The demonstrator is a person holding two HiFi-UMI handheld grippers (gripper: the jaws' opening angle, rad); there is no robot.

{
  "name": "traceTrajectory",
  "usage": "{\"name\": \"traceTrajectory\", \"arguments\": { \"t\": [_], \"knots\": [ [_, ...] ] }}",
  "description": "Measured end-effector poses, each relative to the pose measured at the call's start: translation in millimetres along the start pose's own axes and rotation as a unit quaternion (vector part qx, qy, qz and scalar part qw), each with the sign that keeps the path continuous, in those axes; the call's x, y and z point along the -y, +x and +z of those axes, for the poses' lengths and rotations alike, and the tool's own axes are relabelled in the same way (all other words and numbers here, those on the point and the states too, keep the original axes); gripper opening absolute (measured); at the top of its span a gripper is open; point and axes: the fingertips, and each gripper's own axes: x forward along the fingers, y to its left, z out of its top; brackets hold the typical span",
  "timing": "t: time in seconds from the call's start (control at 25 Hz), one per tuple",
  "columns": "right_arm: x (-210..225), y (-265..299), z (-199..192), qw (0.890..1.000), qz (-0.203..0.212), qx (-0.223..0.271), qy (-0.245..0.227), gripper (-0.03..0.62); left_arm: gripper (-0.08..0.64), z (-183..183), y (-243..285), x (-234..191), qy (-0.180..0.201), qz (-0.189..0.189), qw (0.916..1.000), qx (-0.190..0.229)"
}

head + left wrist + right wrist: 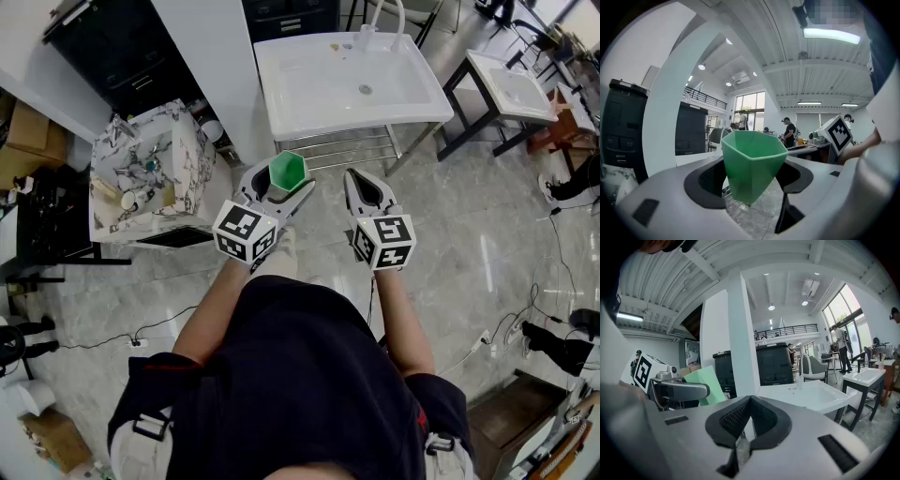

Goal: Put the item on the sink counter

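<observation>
Green cup (752,161) clamped upright in my left gripper (284,183), in front of the white sink (319,89); my right gripper (749,404) is closed, empty.

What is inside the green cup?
From above, the green cup shows only its own green inside walls, so it looks empty. From the left gripper view its front wall hides the bottom, so that part can't be checked.

Green faceted cup (288,171): upright, mouth upward, is held between the jaws of the left gripper (281,181), short of the white sink counter (273,86).
</observation>
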Motion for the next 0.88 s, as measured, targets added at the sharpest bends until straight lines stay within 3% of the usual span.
{"name": "traceTrajectory", "arguments": {
  "t": [0.88],
  "knots": [
    [4.7,-5.4,-2.6,1.0,-0.001,0.006,0.016,0.034,0.324,8.1,5.5,10.1,0.01,0.003,0.9999,0.006]
  ]
}}
